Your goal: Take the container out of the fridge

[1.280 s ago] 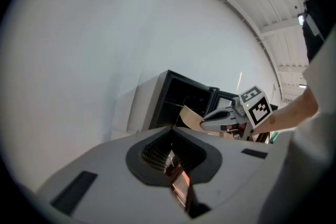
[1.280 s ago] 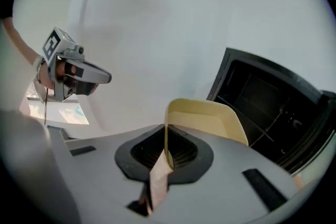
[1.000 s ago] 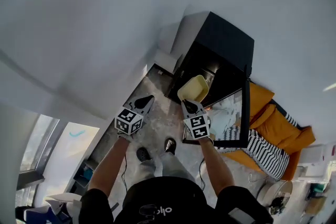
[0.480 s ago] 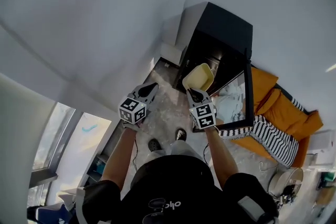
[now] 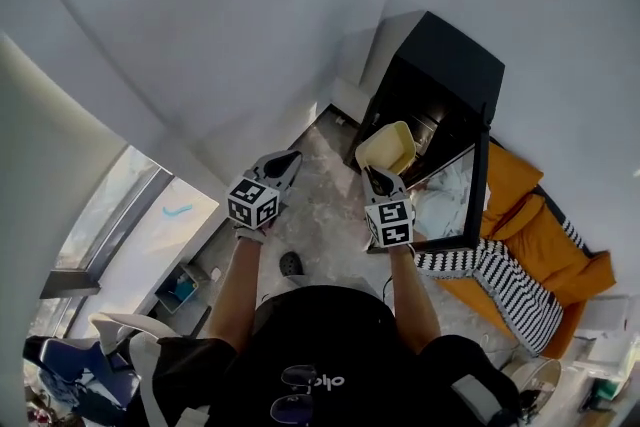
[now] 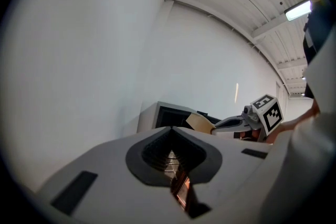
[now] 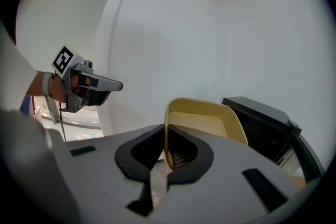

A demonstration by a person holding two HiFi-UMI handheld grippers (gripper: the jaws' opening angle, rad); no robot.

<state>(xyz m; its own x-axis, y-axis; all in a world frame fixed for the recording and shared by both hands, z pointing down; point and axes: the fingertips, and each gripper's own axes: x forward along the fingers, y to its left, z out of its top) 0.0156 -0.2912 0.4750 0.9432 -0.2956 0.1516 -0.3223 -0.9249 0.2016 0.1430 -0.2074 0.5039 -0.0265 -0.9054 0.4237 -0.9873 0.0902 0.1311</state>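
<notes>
The right gripper (image 5: 373,177) is clamping its jaws on one side wall of the pale yellow container (image 5: 388,147), which is sticking out from the jaws toward 1 o'clock in the head view. The container is hanging in the air over the floor (image 5: 322,207), just outside the dark opening of the black fridge (image 5: 445,75), with its hollow side facing up toward the head camera. The fridge is standing at 1 o'clock from the person, and its door (image 5: 478,190) is standing open at 3 o'clock of the container. The left gripper (image 5: 288,160) is hovering well apart from the container, at 9 o'clock of the right gripper, with its jaws pressed together and nothing between them; through the thin slit only the floor is showing. An orange sofa (image 5: 545,230) with a black-and-white striped cloth (image 5: 495,277) is lying beyond the door at 4 o'clock. One shoe (image 5: 291,263) of the person is showing on the floor at 6 o'clock of the left gripper.
</notes>
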